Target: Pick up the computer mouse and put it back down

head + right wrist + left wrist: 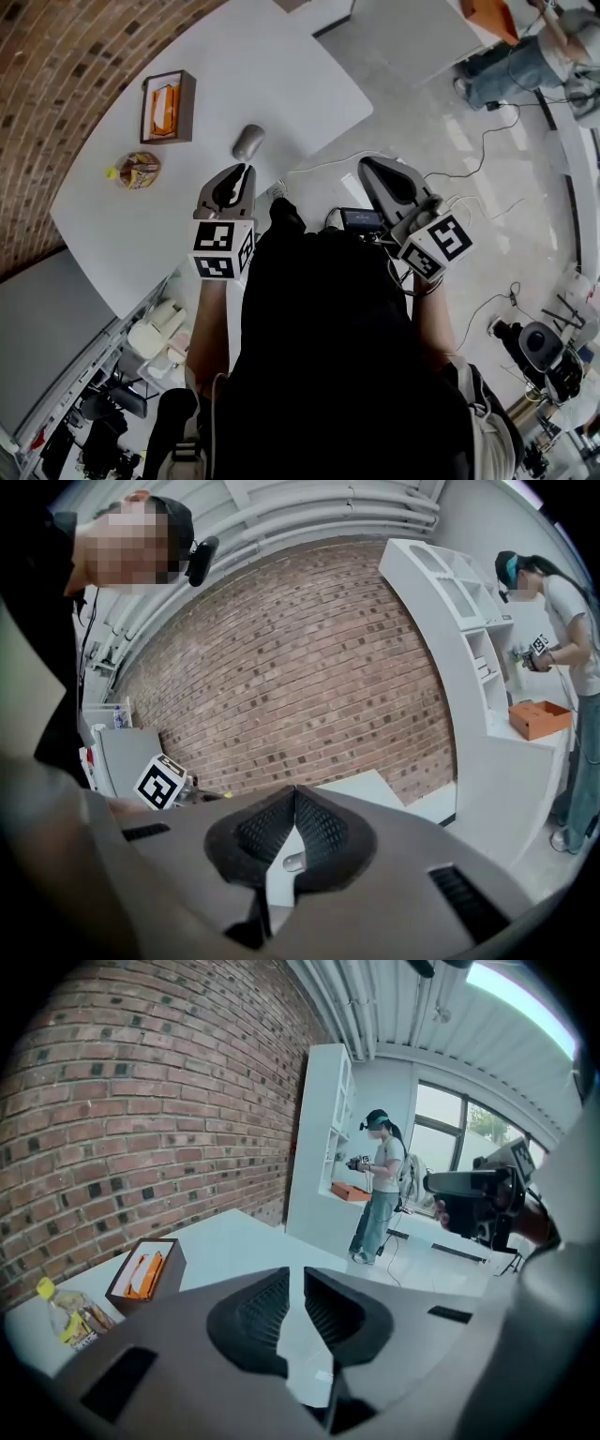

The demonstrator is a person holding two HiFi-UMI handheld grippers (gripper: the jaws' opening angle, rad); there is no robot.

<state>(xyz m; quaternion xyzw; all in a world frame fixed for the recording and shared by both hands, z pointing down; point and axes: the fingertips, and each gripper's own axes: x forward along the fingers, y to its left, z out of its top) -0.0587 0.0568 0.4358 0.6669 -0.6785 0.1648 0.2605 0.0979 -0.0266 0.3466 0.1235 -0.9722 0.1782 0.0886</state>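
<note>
A smooth, grey, oval mouse [248, 142] lies flat on the white table [281, 66] near its near edge. It is just ahead of the left gripper [292, 1274], whose jaws stand a narrow slit apart with nothing between them. The right gripper [296, 789] is pressed together, empty, beyond the table's edge.

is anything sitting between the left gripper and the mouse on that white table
Nothing visible does. In the head view only bare white table separates the left gripper from the computer mouse just ahead of it. The wooden box and snack bag lie off to the left.
</note>
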